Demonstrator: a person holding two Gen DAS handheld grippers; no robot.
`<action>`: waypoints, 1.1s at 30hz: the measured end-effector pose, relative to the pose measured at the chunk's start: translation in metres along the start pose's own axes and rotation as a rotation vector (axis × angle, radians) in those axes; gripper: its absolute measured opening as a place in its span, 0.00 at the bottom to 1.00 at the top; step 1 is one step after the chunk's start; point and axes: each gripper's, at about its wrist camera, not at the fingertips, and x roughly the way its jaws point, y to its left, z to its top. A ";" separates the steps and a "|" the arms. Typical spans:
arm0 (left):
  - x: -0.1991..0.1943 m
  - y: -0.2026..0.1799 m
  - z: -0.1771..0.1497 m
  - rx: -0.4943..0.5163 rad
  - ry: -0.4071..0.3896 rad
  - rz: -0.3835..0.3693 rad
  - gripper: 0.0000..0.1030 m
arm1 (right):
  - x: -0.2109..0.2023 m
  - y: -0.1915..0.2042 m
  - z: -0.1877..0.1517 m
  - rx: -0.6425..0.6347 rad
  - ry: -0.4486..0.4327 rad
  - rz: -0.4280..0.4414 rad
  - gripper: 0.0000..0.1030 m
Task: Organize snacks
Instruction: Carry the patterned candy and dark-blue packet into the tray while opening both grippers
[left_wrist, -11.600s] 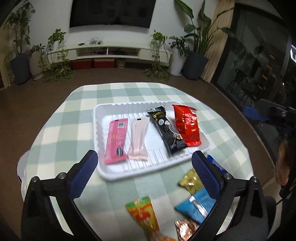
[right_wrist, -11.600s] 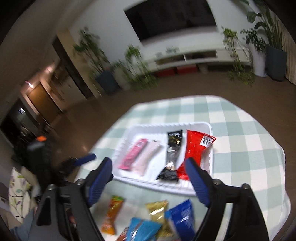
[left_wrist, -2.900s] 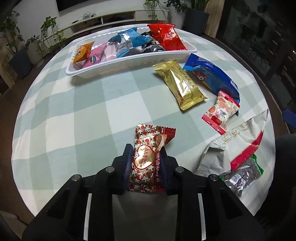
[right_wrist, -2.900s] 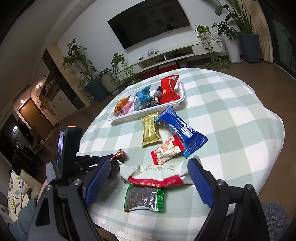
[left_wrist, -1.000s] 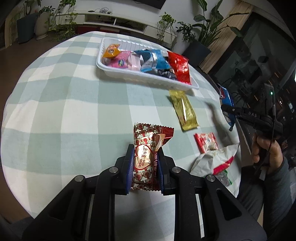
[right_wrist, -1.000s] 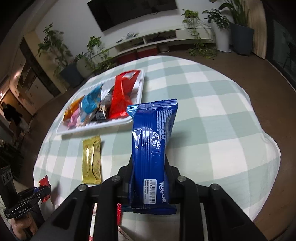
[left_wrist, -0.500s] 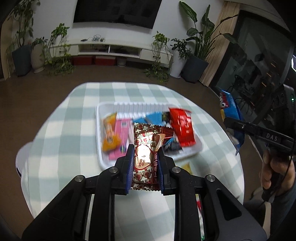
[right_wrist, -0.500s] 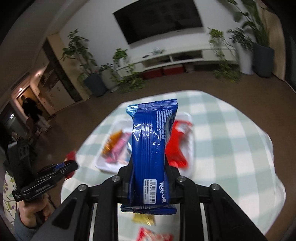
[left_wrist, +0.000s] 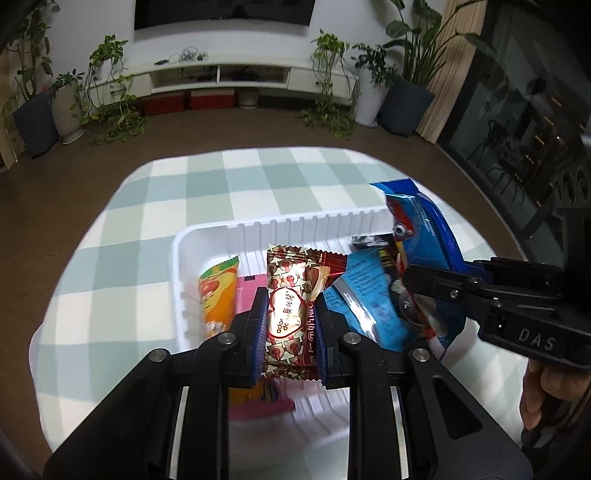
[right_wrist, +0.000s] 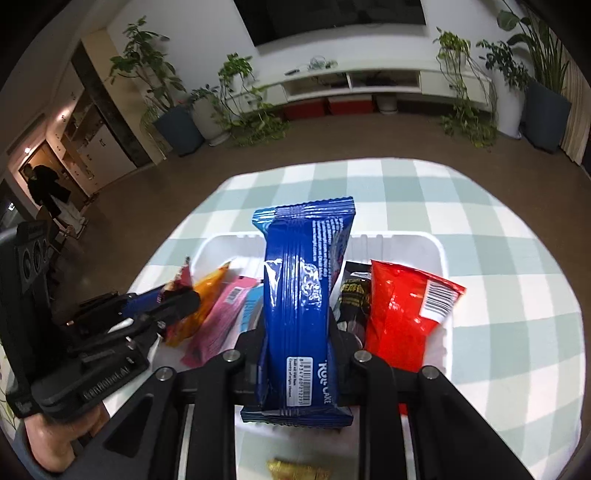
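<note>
My left gripper (left_wrist: 290, 325) is shut on a brown-and-gold heart-print snack (left_wrist: 291, 295) and holds it over the left half of the white tray (left_wrist: 221, 236). My right gripper (right_wrist: 295, 343) is shut on a blue roll-cake pack (right_wrist: 303, 280) and holds it upright over the tray's (right_wrist: 428, 240) middle. The tray holds an orange pack (left_wrist: 218, 295), a pink pack (right_wrist: 221, 317), a light blue pack (left_wrist: 365, 295), a black pack (right_wrist: 352, 299) and a red pack (right_wrist: 402, 314). Each gripper shows in the other's view, the right (left_wrist: 417, 277) and the left (right_wrist: 184, 291).
The tray sits on a round table with a green-and-white checked cloth (left_wrist: 229, 184). A gold snack (right_wrist: 295, 470) lies on the cloth just below my right gripper. Potted plants and a low TV shelf stand far behind the table.
Both grippers have come down and forward with their snacks, from well above the table to just over the tray, and now sit close side by side.
</note>
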 end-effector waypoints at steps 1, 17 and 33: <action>0.006 0.001 0.000 -0.002 0.005 0.001 0.19 | 0.007 0.000 0.001 -0.005 0.009 -0.004 0.25; 0.063 0.003 -0.005 -0.002 0.049 0.049 0.20 | 0.055 -0.007 -0.007 0.009 0.057 -0.034 0.25; 0.066 0.004 -0.009 -0.019 0.013 0.046 0.21 | 0.064 -0.003 -0.014 -0.011 0.034 -0.074 0.27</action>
